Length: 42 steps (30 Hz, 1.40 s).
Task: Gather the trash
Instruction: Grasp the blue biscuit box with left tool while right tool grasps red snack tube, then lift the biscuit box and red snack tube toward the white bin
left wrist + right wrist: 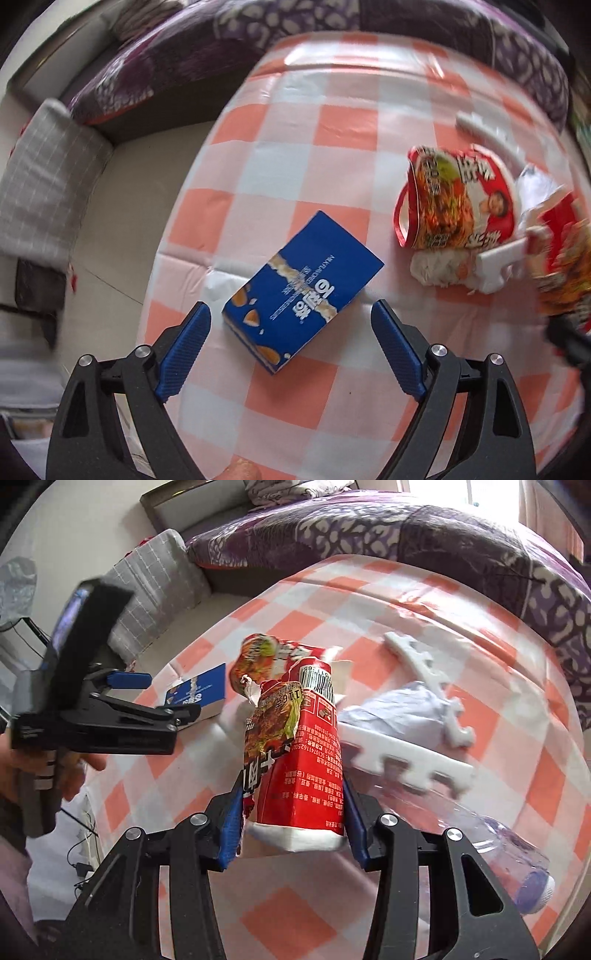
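While spread over blue box (pixel 301 291) | left hand-held gripper (pixel 291 317) | right hand-held gripper (pixel 293 797) pinching noodle cup (pixel 295 760)

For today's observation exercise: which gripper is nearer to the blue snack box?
Left. The left gripper hangs open just above the blue snack box, fingers either side. The right gripper is farther off, clamped on a torn red noodle cup.

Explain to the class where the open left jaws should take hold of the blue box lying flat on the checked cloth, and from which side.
Come from above. The blue box lies flat on its broad face, askew between the left gripper fingertips, so probably close across the narrower width, on its two long side edges near the middle. The jaws stand wide enough; they would likely need a turn to meet those edges squarely.
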Available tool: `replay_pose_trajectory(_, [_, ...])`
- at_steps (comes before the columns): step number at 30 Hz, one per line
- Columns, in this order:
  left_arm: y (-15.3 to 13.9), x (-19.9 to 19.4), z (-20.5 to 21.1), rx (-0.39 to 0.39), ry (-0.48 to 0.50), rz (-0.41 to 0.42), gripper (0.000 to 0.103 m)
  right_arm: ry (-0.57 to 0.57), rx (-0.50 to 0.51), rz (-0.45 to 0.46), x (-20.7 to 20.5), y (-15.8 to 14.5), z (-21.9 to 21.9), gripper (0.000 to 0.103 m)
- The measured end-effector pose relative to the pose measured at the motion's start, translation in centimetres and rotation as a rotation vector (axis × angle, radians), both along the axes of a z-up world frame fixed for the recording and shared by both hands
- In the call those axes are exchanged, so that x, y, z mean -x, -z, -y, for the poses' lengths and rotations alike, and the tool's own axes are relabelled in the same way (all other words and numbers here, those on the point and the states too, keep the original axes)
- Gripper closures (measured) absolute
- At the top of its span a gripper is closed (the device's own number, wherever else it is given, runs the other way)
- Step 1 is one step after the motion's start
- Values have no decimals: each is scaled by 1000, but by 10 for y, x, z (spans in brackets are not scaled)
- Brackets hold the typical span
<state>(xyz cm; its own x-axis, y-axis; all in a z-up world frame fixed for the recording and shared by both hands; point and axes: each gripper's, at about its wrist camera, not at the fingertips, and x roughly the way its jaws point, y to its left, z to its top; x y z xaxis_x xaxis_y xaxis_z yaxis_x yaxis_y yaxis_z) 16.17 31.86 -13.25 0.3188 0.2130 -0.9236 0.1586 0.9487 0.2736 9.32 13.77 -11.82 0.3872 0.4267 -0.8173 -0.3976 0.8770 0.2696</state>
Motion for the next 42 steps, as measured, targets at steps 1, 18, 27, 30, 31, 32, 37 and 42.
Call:
replay_pose_trajectory(1, [5,-3,1,-22,1,-7,16,-1,-8,-3,1,-2,6,58])
replay_pose_trajectory(18, [5,4,-67,227,-283,22,45,-18,-103,63,17,-31,56,58])
replay_pose_trajectory(27, [-79,20,-51,225,-400,253,45,40,-107,165,19,-69,90,58])
replay_pose_trajectory(30, [-103,26,-32,230,-429,330,45,78,-105,199,18,-81,111,58])
replay_pose_trajectory(31, [-107,26,-21,234,-432,351,45,92,-102,211,18,-84,118,57])
replay_pose_trajectory(32, [-114,28,-12,239,-437,379,45,109,-98,223,17,-87,126,57])
replay_pose_trajectory(37, [-138,42,32,241,-456,480,44,191,-99,260,14,-94,170,57])
replay_pose_trajectory(42, [-149,58,72,250,-462,545,44,286,-128,261,7,-93,205,57])
